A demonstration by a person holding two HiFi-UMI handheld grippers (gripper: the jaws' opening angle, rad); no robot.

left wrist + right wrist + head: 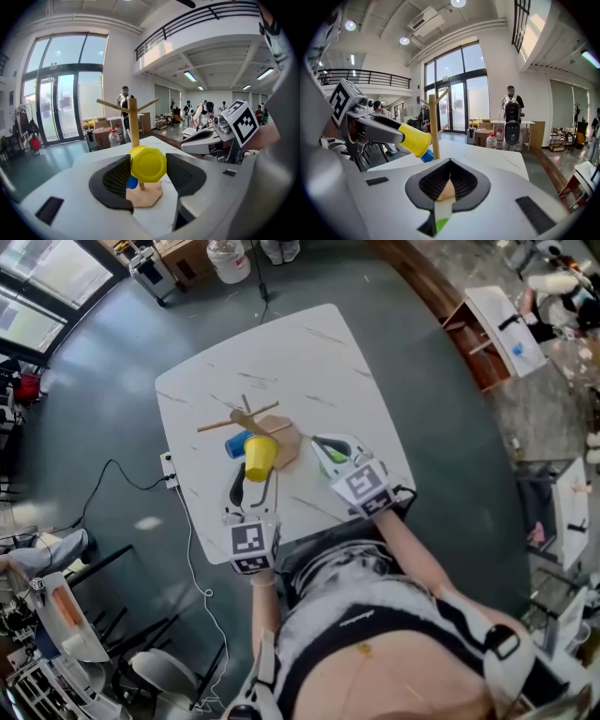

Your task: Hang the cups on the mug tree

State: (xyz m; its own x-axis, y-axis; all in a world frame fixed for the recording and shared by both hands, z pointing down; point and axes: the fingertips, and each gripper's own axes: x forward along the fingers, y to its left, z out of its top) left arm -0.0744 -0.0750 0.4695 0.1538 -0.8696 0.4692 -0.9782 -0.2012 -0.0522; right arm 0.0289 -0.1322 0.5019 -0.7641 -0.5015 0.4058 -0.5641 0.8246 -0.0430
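Nearest us, the left gripper (253, 476) has its fingers (112, 180) pinching a yellow cup (260, 457) by its sides. The right gripper (325, 446) is empty, fingers pressed together. Just beyond, the wooden mug tree (246, 418) stands on the white counter (309, 352). A blue cup (234, 445) sits low beside its post.

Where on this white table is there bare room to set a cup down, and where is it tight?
Bare: the far half of the table, beyond the mug tree, out to its far and right edges. Crowded: the near strip, where the tree's base, blue cup, left hand-held gripper holding the yellow cup, and right hand-held gripper cluster.
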